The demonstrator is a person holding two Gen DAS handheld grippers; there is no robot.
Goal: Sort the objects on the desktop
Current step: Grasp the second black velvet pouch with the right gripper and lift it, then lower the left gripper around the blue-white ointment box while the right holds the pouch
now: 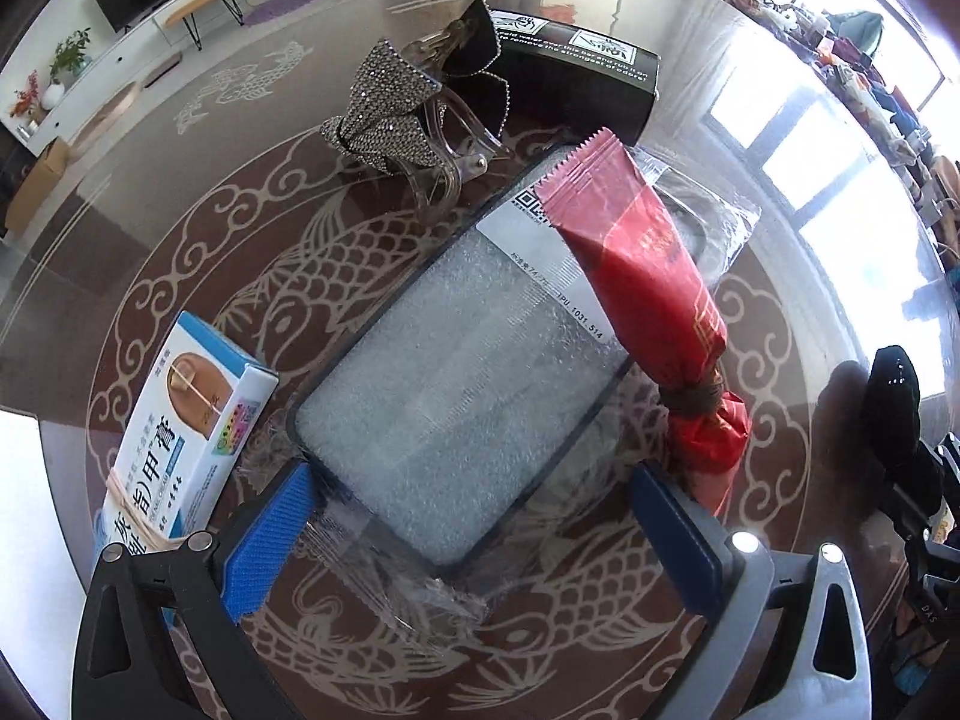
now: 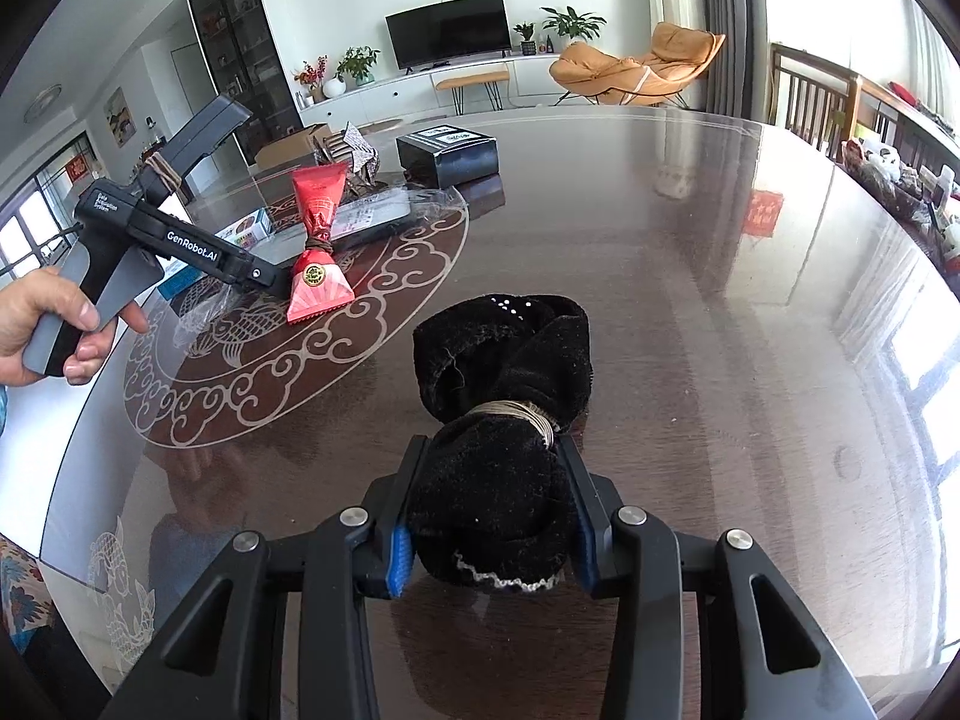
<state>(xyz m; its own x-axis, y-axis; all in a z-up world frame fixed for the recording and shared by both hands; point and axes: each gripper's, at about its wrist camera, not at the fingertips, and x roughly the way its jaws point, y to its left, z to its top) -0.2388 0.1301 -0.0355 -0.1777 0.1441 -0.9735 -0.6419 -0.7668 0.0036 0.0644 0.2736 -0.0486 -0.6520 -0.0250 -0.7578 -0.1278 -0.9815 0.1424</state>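
Observation:
My left gripper (image 1: pixel 474 534) is open over a flat black-framed pack in clear bubble wrap (image 1: pixel 456 396), its blue fingers on either side of the pack's near end. A red foil packet tied with a band (image 1: pixel 648 276) lies across the pack's right side. A rhinestone bow hair clip (image 1: pixel 396 114), a black box (image 1: pixel 576 78) and a blue-white ointment box (image 1: pixel 186 426) lie around it. My right gripper (image 2: pixel 492 516) is shut on a black velvet bundle tied with a band (image 2: pixel 504 384), low over the table. The red packet (image 2: pixel 318 240) also shows in the right wrist view.
The round glass-topped table (image 2: pixel 690 240) has a carp and cloud pattern. In the right wrist view a hand holds the left gripper body (image 2: pixel 180 240) at the left. Clutter lines a side table (image 2: pixel 900 180) at the right. A TV and chair stand beyond.

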